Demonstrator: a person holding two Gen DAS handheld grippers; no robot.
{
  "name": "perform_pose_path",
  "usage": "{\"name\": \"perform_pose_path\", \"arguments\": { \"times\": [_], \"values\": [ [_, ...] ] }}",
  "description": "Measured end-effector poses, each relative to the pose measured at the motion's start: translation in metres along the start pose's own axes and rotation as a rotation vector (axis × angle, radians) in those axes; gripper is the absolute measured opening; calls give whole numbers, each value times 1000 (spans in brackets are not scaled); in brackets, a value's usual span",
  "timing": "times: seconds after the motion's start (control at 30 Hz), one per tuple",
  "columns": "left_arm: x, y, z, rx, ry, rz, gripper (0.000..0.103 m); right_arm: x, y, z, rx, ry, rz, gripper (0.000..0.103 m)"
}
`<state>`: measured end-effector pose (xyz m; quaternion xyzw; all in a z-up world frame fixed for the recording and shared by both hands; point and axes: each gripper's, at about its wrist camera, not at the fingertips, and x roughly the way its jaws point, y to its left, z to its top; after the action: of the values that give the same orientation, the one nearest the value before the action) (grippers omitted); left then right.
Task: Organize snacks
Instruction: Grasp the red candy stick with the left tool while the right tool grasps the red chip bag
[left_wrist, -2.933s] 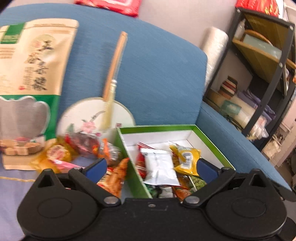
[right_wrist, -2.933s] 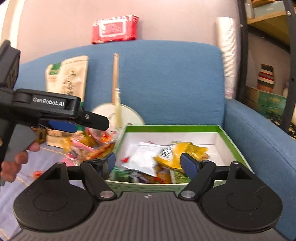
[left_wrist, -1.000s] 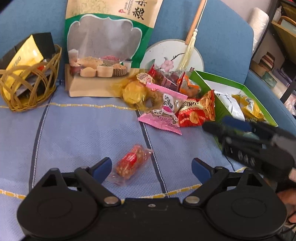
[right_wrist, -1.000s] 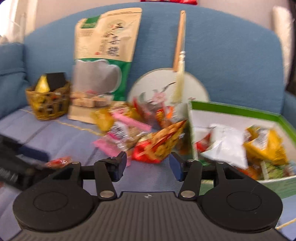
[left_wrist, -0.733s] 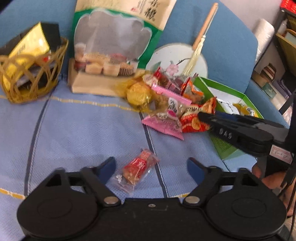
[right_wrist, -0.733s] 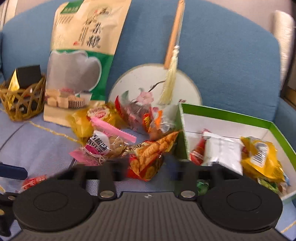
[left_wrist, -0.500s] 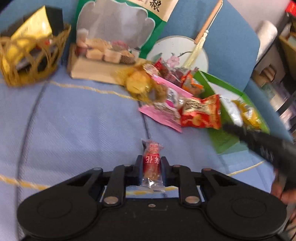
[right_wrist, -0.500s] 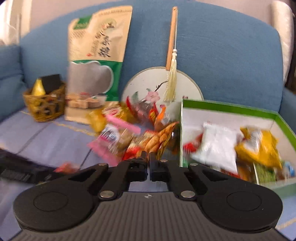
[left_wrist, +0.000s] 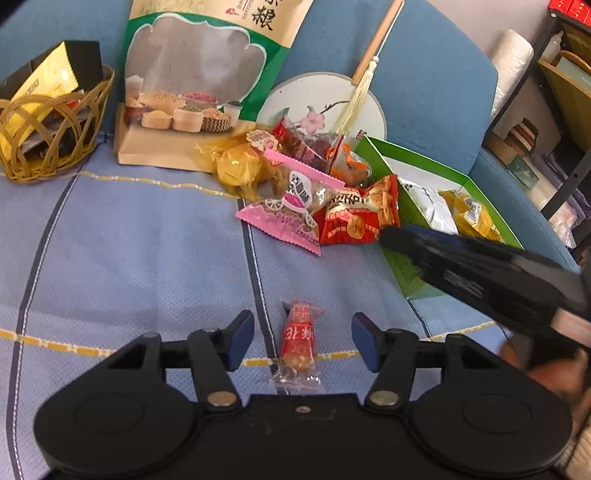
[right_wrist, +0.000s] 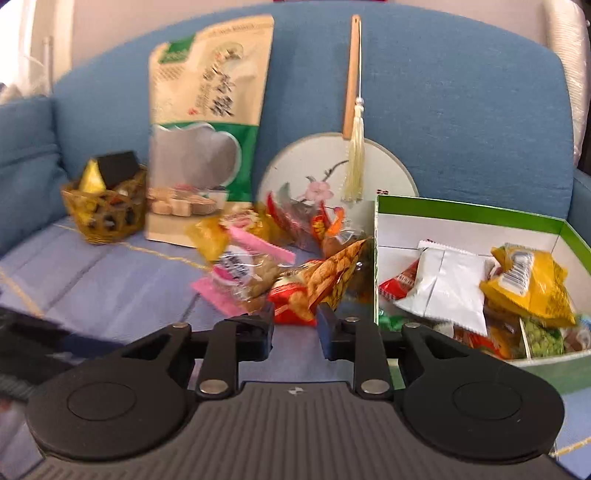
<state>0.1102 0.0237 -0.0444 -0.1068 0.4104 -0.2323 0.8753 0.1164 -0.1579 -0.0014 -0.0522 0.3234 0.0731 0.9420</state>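
A small red-wrapped candy (left_wrist: 298, 339) lies on the blue cloth between the fingers of my left gripper (left_wrist: 303, 341), which is open around it without touching. A pile of snack packets (left_wrist: 306, 184) lies beside a green box (left_wrist: 436, 173) that holds more snacks. My right gripper (right_wrist: 295, 328) is partly open, just in front of a red and orange packet (right_wrist: 317, 284) at the pile's near edge. The box (right_wrist: 476, 218) is to its right. The right gripper's body (left_wrist: 480, 269) shows in the left wrist view.
A wicker basket (left_wrist: 48, 136) with a yellow and black pack sits at the far left. A large green and beige pouch (left_wrist: 199, 74) and a round fan (left_wrist: 325, 99) lean on the blue sofa back. A metal shelf (left_wrist: 561, 74) stands at the right.
My left gripper was shut on the red candy half a second ago; it has opened and the candy lies between its fingers. My right gripper has opened partway from shut.
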Motion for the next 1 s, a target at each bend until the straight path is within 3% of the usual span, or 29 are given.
{"name": "perform_pose_path", "arguments": {
  "times": [0.07,0.13,0.2,0.27,0.3,0.33,0.37,0.4,0.63,0.67,0.7,0.73,0.77,0.87,0.9,0.93,1.0],
  "values": [
    [0,1,-2,0,10,-20,94,9,1,2,5,17,-42,64],
    [0,0,-4,7,13,-34,91,16,3,3,-9,11,-70,65],
    [0,-2,-5,10,12,-34,76,25,5,7,-23,15,-94,65],
    [1,-2,-7,9,9,-45,68,32,3,9,-29,15,-91,56],
    [3,-2,-7,10,13,-46,57,34,2,9,-42,2,-84,37],
    [5,-3,-8,16,20,-43,45,32,-1,9,-33,-6,-56,27],
    [7,-4,-8,28,30,-38,7,26,-5,9,-8,0,-26,26],
    [7,-4,-10,36,34,-39,5,18,-9,7,9,3,8,23],
    [-2,3,-12,-2,27,-35,7,-53,-27,-44,34,42,184,23],
    [-3,3,-13,-7,25,-42,21,-56,-30,-50,32,47,205,25],
    [-3,2,-13,-12,20,-42,35,-56,-32,-55,31,50,226,34],
    [-3,0,-13,-16,18,-37,66,-54,-35,-58,36,56,239,43],
    [-2,-2,-12,-15,22,-28,81,-49,-37,-59,47,71,255,47],
    [1,-7,-12,15,30,-3,82,-40,-47,-61,119,78,309,60],
    [2,-8,-11,23,33,3,83,-40,-49,-61,133,75,322,72],
    [3,-9,-11,28,37,8,83,-39,-51,-61,142,70,334,90],
    [5,-11,-9,29,42,15,83,-38,-54,-58,164,43,342,99]
  ]
}}
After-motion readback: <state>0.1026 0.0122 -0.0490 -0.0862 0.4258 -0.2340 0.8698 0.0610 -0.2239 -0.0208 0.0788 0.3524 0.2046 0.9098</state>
